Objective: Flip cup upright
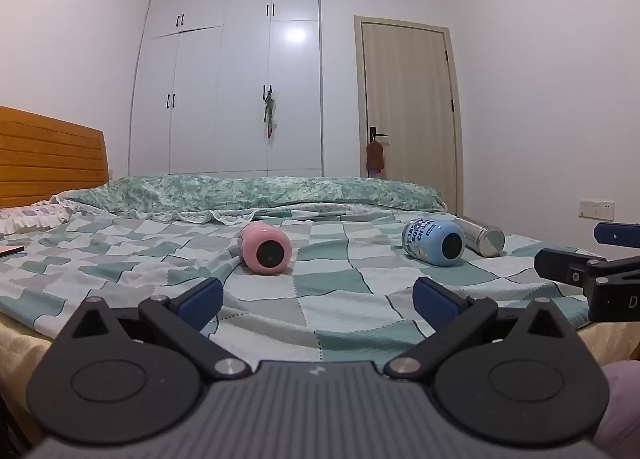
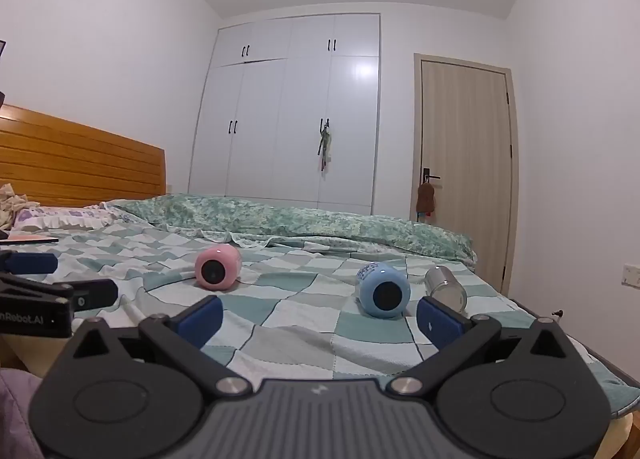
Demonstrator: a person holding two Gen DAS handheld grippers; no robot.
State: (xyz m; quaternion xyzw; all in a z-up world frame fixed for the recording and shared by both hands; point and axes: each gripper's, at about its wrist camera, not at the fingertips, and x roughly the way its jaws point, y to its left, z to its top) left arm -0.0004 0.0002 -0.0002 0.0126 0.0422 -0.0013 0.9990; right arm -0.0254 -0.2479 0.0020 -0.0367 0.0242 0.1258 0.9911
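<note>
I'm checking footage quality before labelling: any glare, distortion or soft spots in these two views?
Left wrist view: a light glares off the wardrobe, fisheye bows the walls, dark vignette in the corners; the pink cup and blue cup look sharp. Right wrist view: similar glare on the wardrobe door, the same bowing, cups sharp.

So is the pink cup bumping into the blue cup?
Apart. In the left wrist view, the pink cup and blue cup lie on their sides with a wide stretch of checkered blanket between them.
</note>
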